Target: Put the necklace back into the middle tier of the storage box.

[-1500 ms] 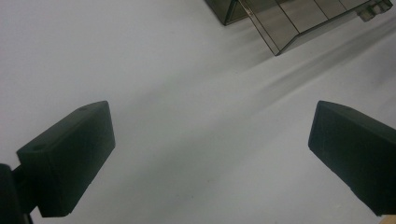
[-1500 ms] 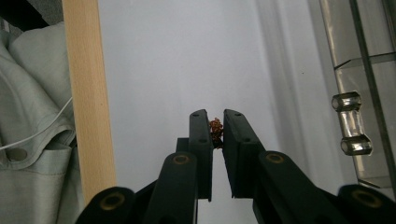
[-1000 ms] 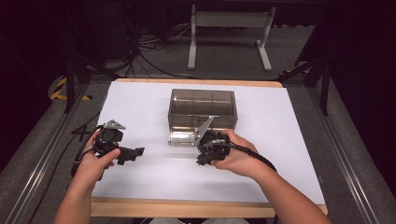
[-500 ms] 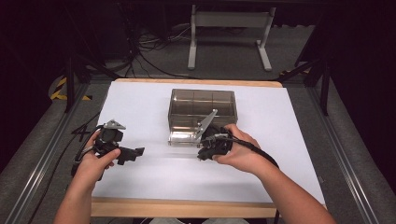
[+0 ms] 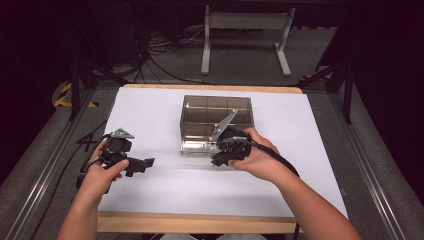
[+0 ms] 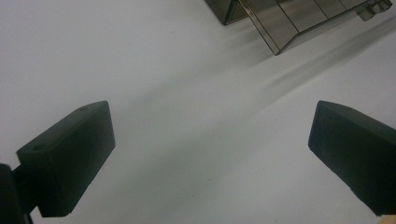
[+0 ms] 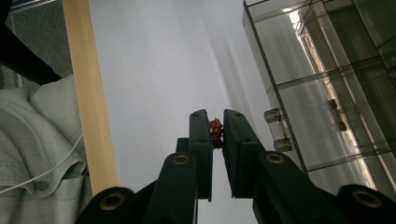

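I have a small reddish-brown bead [image 7: 215,130] pinched between the fingers of my right gripper [image 7: 215,133]; the pads are nearly together and the bead sits at their very tips. What exactly it is, I cannot make out, it is too small. From the high view, my right gripper [image 5: 227,150] hangs at the near edge of the smoky clear compartment box [image 5: 216,122], just beside its open lid [image 5: 200,148], which lies flat on the worktop [image 5: 150,115] in front of the box.

The relation that matters for the coming move: in the right gripper view the box [image 7: 327,84] lies just to the right of my fingers, its dividers running across it and splitting it into several cells. The bead is outside the box wall, near the hinge knobs [image 7: 275,128], so I judge it has to go up and across that wall before I can let it drop into a cell. Which cell is meant, I cannot tell.

My left gripper [image 5: 132,162] sits well apart to the left, over bare white worktop, with its fingers [image 6: 70,158] spread wide and nothing between them. The right hand is far nearer the box, so the move belongs to it.
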